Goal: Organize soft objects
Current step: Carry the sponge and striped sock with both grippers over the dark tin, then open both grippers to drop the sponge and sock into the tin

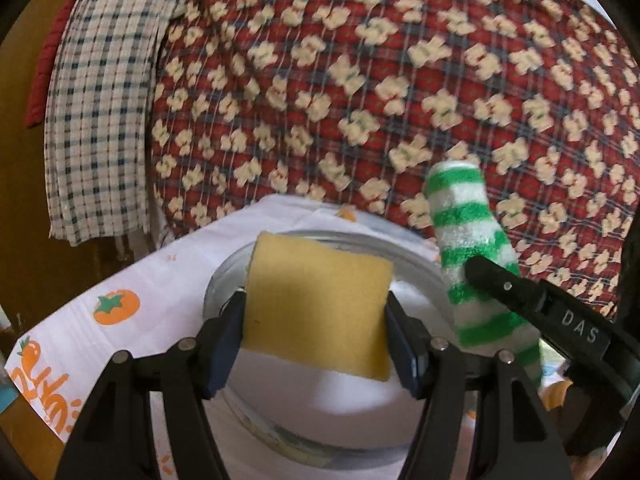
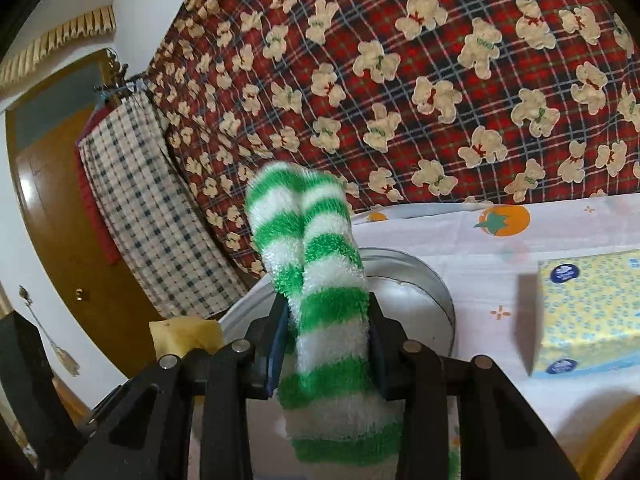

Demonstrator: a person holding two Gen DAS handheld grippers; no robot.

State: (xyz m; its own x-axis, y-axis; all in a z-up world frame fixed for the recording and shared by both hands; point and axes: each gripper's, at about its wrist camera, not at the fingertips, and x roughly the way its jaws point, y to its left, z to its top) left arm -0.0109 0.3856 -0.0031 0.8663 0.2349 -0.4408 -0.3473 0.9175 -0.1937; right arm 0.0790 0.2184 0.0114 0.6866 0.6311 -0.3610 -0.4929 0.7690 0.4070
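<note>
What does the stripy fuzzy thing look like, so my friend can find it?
Find the round metal bowl on the white cloth with orange tomatoes. Above it, the right tool grips a fluffy sock. Its green and white stripes set it apart from the plain yellow sponge.

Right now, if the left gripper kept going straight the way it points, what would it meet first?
Probably the red bear-print blanket hanging behind the table. The left gripper, holding the yellow sponge, sits above the metal bowl; depth is unclear.

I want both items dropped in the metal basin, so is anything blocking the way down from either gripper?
Nothing visible does. The yellow sponge and striped sock hang over the open metal basin, whose inside looks bare.
</note>
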